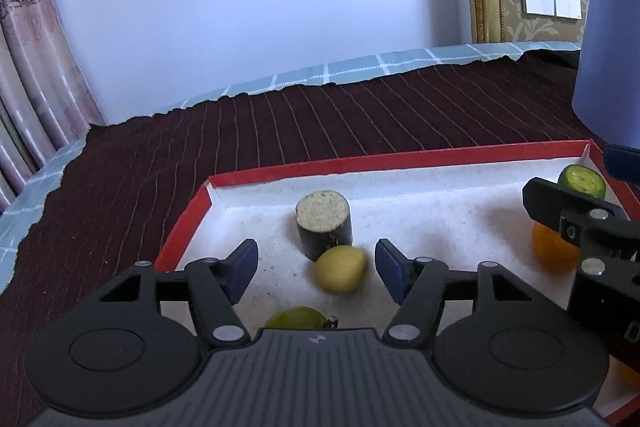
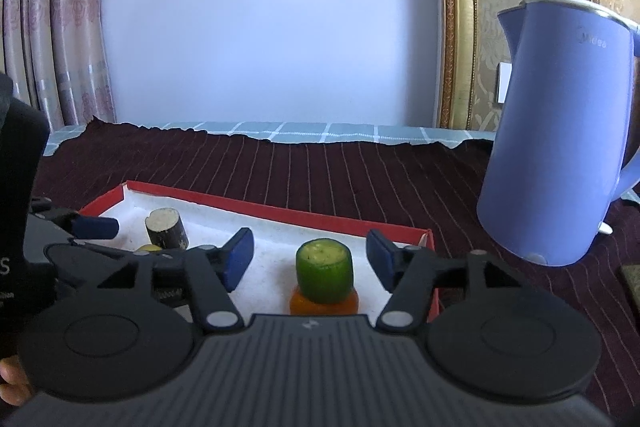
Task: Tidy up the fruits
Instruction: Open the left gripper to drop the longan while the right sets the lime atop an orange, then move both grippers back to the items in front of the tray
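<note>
Five pieces are already lying inside the red tray [image 1: 256,175]: the dark cut stalk [image 1: 324,227], yellow fruit [image 1: 341,269], green fruit [image 1: 298,318], cucumber piece [image 2: 324,269] and orange [image 2: 324,303]. Both claws, left claw [image 1: 316,269] and right claw [image 2: 310,259], are being held wide and empty, so the sorting is probably nearly finished.

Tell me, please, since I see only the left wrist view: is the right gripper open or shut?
Observer: The right gripper is open and holds nothing.
Operator: Thank you. How does the green piece stand? It is half hidden for me.
Observer: The green piece stands upright, cut face up, in line with the gap between the fingers, and overlaps the orange fruit. I cannot tell whether it rests on it.
Operator: And the blue thing at my right edge?
Observer: It is a blue kettle with a handle, standing on the dark cloth outside the red tray.
</note>
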Motion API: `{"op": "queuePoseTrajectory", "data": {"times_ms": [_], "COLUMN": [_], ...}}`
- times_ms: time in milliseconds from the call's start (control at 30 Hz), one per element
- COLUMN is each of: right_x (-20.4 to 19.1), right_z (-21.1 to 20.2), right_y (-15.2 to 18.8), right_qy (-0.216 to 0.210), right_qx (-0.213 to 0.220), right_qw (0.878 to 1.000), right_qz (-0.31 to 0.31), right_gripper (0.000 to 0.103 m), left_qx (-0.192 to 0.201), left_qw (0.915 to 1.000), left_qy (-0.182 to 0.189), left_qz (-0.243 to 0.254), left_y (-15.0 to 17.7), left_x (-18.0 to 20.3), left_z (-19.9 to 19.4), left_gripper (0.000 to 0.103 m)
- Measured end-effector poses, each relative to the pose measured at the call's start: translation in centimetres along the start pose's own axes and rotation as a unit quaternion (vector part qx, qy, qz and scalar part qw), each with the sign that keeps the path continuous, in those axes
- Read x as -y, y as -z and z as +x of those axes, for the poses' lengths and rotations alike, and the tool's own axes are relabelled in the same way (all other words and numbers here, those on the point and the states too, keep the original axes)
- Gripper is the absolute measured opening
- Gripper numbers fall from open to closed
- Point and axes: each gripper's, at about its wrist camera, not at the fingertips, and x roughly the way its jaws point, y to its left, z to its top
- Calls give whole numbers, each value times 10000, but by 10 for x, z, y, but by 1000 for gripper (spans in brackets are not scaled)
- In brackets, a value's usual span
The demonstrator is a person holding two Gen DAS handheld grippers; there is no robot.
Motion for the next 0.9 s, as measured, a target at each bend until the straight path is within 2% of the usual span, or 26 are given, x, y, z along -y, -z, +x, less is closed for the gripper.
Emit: {"op": "queuePoseTrajectory", "data": {"times_ms": [133, 233, 300, 500, 633, 900], "right_x": [1, 2, 3, 5, 5, 6], "right_z": [-3, -5, -6, -8, -9, -13], "right_y": [1, 2, 2, 4, 7, 13], "right_qy": [36, 50, 55, 31, 35, -92], "right_qx": [38, 91, 124, 181, 168, 98], "right_qw": [10000, 9999, 9999, 9997, 9997, 9997], "right_qz": [22, 40, 73, 140, 152, 218], "right_gripper": [72, 81, 90, 102, 103, 103], "left_qx": [-103, -210, -221, -172, -129, -99], "left_qw": [9999, 9996, 9994, 9995, 9992, 9982], "left_qy": [37, 101, 95, 1, -64, -21], "left_qz": [-66, -179, -232, -268, -365, -583], "left_y": [1, 1, 2, 7, 11, 24], "left_x": [-4, -9, -12, -19, -29, -46], "left_z": [3, 3, 2, -9, -16, -28], "left_gripper": [65, 69, 69, 71, 80, 86]}}
